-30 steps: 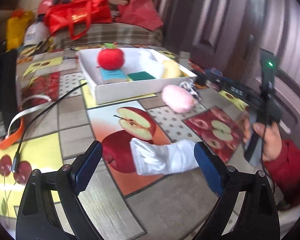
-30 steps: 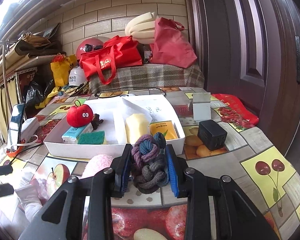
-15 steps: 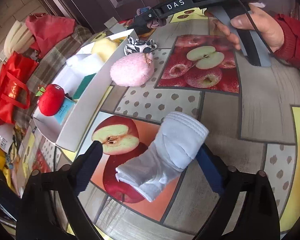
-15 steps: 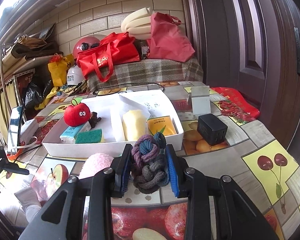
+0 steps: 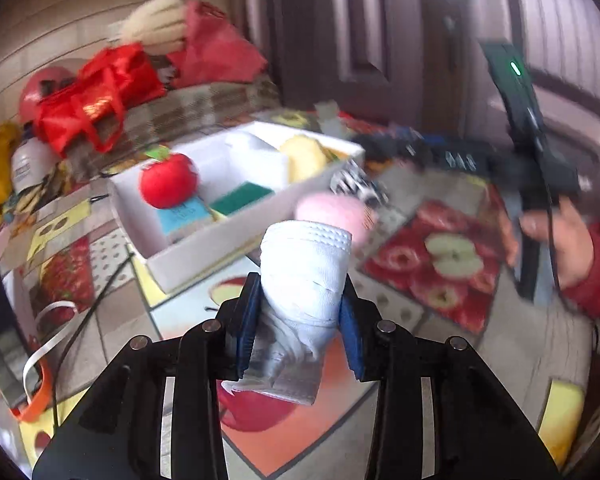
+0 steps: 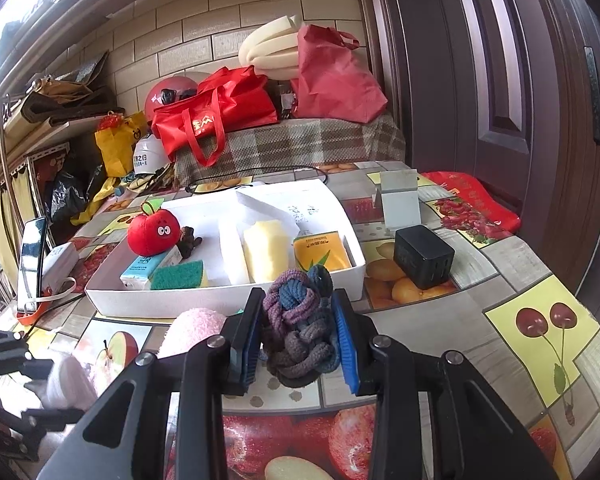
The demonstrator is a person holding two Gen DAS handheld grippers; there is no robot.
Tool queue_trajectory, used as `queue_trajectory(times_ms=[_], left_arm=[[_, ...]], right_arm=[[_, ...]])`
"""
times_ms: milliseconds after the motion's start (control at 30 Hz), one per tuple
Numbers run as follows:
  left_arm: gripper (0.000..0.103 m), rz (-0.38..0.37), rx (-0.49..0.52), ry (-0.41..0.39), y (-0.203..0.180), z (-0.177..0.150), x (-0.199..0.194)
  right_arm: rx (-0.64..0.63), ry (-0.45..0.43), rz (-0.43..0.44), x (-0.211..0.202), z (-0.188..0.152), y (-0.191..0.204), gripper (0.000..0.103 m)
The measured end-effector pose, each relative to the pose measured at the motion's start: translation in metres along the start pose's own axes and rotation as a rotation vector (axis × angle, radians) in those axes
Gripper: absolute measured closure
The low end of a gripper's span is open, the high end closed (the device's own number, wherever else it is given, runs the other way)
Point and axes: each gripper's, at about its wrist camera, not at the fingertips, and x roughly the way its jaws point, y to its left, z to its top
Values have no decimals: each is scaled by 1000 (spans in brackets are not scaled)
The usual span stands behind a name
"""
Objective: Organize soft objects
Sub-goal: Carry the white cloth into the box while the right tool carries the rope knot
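My left gripper [image 5: 300, 320] is shut on a white sock [image 5: 304, 280] and holds it above the table, short of the white box [image 5: 188, 256]. My right gripper [image 6: 298, 336] is shut on a knotted purple-blue rope toy [image 6: 300, 320] just in front of the white box [image 6: 220, 300]. The box holds a red plush apple [image 6: 154, 232], a green sponge [image 6: 178, 276], a yellow sponge [image 6: 266, 248], a blue tissue pack [image 6: 148, 266] and a yellow pack [image 6: 322, 250]. A pink fluffy ball [image 6: 192, 328] lies on the table before the box.
A black charger block [image 6: 424, 256] and a small grey box [image 6: 400, 200] stand right of the white box. A phone [image 6: 30, 256] and an orange strap lie at the left. Red bags [image 6: 216, 116] sit on a bench behind. A door is at the right.
My left gripper has closed on the white sock and lifted it off the table toward the box. My right gripper holds the rope toy in much the same place.
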Motion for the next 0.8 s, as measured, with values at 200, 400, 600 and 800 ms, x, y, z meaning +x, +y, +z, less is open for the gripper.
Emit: queue_trajectory(times_ms=[200, 400, 600, 800], left_arm=[[67, 319, -193, -229, 8, 17, -4], [66, 406, -217, -237, 9, 30, 16], [66, 450, -247, -214, 14, 37, 34], [66, 477, -282, -173, 26, 45, 51]], right_arm=[[-6, -18, 0, -4, 1, 1, 68], [-7, -12, 4, -3, 1, 1, 68], [4, -5, 5, 4, 4, 0, 68], [-29, -15, -6, 19, 12, 5, 68]])
